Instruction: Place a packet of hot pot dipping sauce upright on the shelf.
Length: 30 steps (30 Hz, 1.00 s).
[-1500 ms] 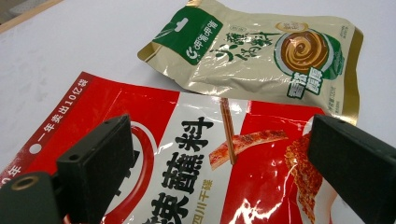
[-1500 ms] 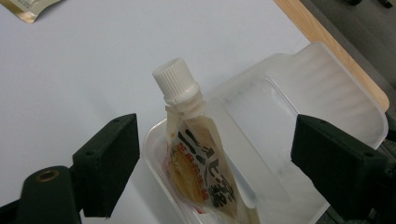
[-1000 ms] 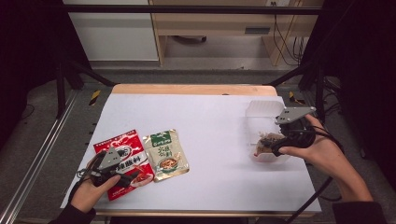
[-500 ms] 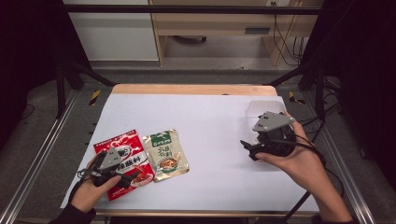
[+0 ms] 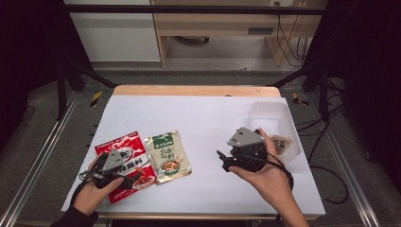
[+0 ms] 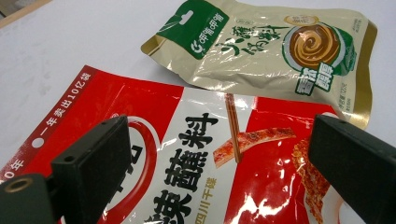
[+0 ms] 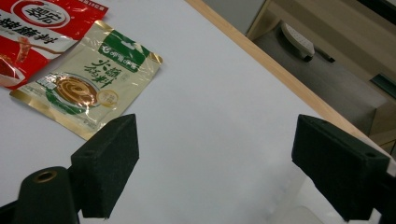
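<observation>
Packets are my job: one already sits in the clear container, while the red packet and beige packet lie well left of it, beneath my released left gripper, right gripper likewise spread empty

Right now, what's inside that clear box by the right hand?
The clear box holds a small packet with brown food on it. The right gripper and hand cover the box's near side, so anything else stays hidden.

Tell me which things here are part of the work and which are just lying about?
In the work:
red sauce packet, under the open left claw
green-and-gold packet
clear plastic box
open right claw

Lying about:
cables on the floor
wooden cabinet
</observation>
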{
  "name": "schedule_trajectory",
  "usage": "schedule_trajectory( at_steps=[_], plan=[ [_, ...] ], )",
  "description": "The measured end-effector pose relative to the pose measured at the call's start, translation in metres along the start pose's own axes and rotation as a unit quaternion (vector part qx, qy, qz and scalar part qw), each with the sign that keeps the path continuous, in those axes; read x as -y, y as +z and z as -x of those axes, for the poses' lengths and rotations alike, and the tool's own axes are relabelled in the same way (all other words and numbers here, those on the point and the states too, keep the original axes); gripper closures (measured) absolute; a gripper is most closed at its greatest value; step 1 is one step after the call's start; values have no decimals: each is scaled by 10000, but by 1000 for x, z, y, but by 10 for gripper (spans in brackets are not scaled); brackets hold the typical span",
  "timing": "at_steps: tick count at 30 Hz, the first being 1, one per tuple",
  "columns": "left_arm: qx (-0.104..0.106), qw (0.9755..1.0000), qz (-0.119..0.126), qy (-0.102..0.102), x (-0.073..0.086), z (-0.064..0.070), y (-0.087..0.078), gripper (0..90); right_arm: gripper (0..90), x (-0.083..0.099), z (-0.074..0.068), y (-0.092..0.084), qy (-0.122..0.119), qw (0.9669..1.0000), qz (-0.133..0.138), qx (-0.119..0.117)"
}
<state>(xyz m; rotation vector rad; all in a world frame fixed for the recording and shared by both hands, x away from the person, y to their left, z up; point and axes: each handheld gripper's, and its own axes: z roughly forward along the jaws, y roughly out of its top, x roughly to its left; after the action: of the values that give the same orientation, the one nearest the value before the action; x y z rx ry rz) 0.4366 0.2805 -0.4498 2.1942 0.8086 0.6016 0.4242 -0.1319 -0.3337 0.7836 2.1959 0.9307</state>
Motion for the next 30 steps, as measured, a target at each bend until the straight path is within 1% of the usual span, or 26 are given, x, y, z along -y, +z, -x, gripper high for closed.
schedule_trajectory(
  at_steps=[2,7,11,13,15,16,19,20,21,23,27,29,30],
  plan=[
    [-12,10000,29,-36,0,-1,-1,58,151,0,-8,9,44,10000,19,-27],
    [-21,10000,16,-8,1,-1,0,58,152,3,-21,32,211,9997,22,-127],
    [-22,10000,17,20,1,-1,0,58,180,9,-26,50,299,9995,-66,-112],
    [-27,10000,14,6,0,-1,1,58,208,13,-28,56,370,9992,-90,-101],
    [-21,10000,-1,19,0,-1,2,58,214,15,-28,59,372,9992,-103,-102],
    [-7,10000,-7,30,-1,0,3,58,221,19,-30,65,420,9990,-115,-124],
    [1,10000,-20,65,-2,1,4,58,224,24,-32,73,430,9988,-164,-143],
    [1,10000,-20,65,-2,1,4,58,224,24,-32,73,430,9988,-164,-143],
    [-1,10000,-21,64,-2,1,4,58,230,28,-33,78,471,9986,-157,-164],
    [-1,10000,-26,61,-2,1,4,58,240,30,-35,81,517,9985,-95,-171],
    [-2,10000,-24,28,-3,-1,5,58,285,37,-39,88,591,9980,13,-217],
    [-3,10000,-14,-2,-4,-2,6,59,339,41,-42,90,643,9976,82,-246],
    [-16,10000,-35,30,-6,-3,7,59,345,42,-42,90,656,9974,87,-271]
  ],
)
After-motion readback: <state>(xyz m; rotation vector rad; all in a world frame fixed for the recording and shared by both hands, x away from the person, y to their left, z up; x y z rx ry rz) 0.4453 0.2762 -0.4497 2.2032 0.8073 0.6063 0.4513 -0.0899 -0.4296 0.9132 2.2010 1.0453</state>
